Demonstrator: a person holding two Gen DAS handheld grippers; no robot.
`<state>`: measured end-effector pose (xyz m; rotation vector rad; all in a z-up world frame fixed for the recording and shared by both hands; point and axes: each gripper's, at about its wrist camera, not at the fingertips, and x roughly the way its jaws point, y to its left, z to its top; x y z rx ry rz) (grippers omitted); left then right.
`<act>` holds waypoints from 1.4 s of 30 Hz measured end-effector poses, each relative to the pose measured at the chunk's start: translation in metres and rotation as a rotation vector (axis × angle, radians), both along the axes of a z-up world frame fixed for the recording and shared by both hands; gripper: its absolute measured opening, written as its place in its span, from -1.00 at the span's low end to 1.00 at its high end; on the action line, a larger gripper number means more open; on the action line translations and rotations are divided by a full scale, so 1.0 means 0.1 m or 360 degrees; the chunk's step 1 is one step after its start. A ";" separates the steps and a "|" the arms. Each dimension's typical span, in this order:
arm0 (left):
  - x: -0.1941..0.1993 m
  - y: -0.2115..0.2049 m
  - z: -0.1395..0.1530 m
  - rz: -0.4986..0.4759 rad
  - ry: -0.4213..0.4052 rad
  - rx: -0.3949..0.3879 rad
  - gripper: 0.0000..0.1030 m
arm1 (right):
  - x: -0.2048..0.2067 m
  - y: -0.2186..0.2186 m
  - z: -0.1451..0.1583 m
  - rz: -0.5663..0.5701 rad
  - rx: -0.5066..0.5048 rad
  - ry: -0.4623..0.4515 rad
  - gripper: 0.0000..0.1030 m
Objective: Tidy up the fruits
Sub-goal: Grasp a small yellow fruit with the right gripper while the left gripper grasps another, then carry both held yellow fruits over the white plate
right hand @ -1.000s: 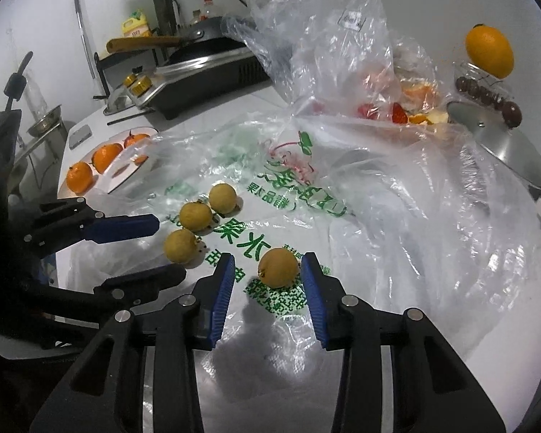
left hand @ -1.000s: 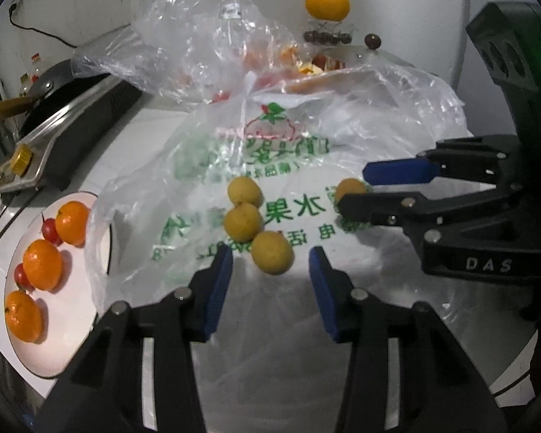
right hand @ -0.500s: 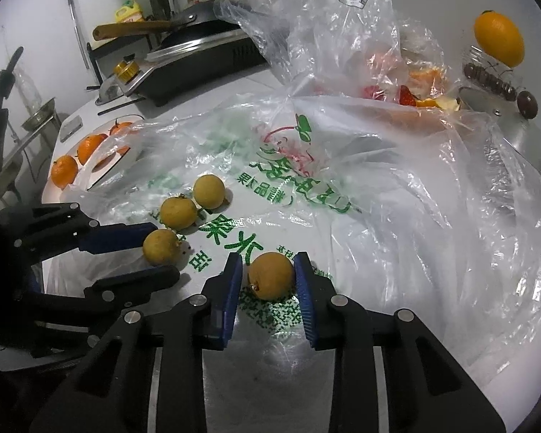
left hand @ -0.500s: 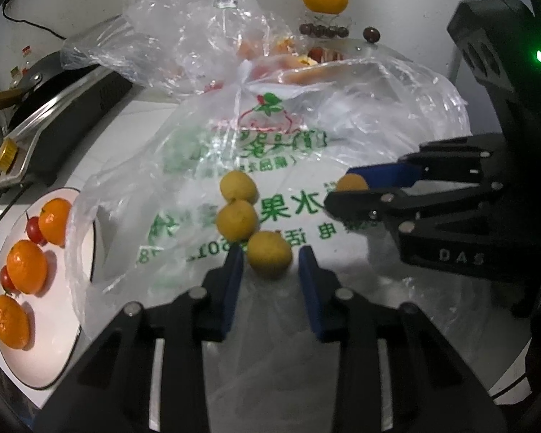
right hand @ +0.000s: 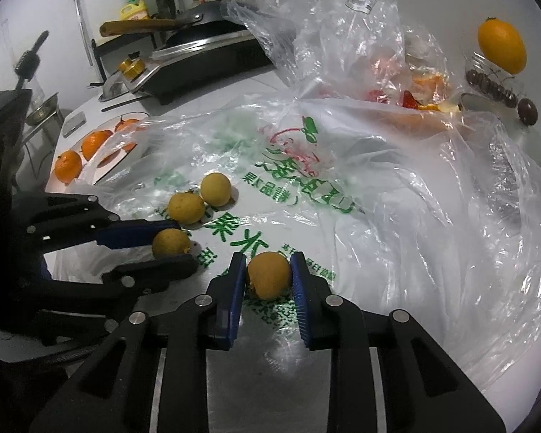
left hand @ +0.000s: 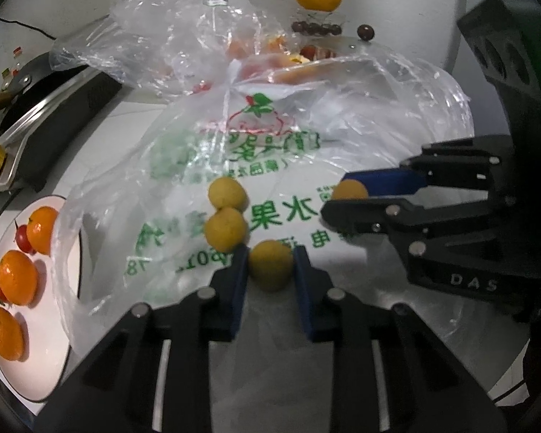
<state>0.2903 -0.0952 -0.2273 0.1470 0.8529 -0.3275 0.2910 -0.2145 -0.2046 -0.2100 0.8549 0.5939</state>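
Grasping step on both sides: left tongs are clamped on a small yellow fruit, and right tongs are clamped on a second yellow fruit, blue pads pressed to both flanks in each case. Both sets of jaws have just been closing, fruit between them. Both fruits sit on the flattened printed plastic bag spread over the counter, not lifted as far as I can tell. Two loose yellow fruits lie touching each other just beyond the left tongs.

Next move, my read: lift straight up, then carry to the white plate at the left, which already holds oranges and cherry tomatoes (the bag edge overlaps the plate rim, so watch for snagging film).

Orientation: the fruits look near-round, no clear long axis. A small stem nub shows at the lower left of the right-hand fruit; on the left-hand one I cannot tell.
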 end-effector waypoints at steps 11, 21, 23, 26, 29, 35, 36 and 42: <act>-0.21 -0.02 0.22 -0.0028 -0.0091 -0.0020 -0.50 | -0.16 0.00 0.21 0.0008 0.0011 -0.0087 -0.48; -0.41 0.18 0.49 -0.0013 -0.0138 -0.0137 -0.50 | -0.33 0.06 0.43 0.0029 0.0018 -0.0173 -0.47; -0.45 0.22 0.53 -0.0006 -0.0157 -0.0144 -0.50 | -0.37 0.09 0.47 0.0030 0.0025 -0.0185 -0.48; -0.52 0.29 0.59 -0.0001 -0.0185 -0.0162 -0.50 | -0.42 0.14 0.52 0.0037 0.0030 -0.0200 -0.48; -0.59 0.37 0.64 0.0010 -0.0205 -0.0172 -0.50 | -0.47 0.20 0.57 0.0042 0.0025 -0.0215 -0.48; -0.69 0.58 0.72 0.0077 -0.0246 -0.0166 -0.50 | -0.53 0.37 0.64 0.0070 0.0031 -0.0230 -0.47; -0.71 0.62 0.73 0.0088 -0.0251 -0.0163 -0.50 | -0.54 0.39 0.65 0.0076 0.0029 -0.0232 -0.47; -0.78 0.82 0.77 0.0152 -0.0288 -0.0138 -0.50 | -0.55 0.57 0.69 0.0106 0.0034 -0.0241 -0.47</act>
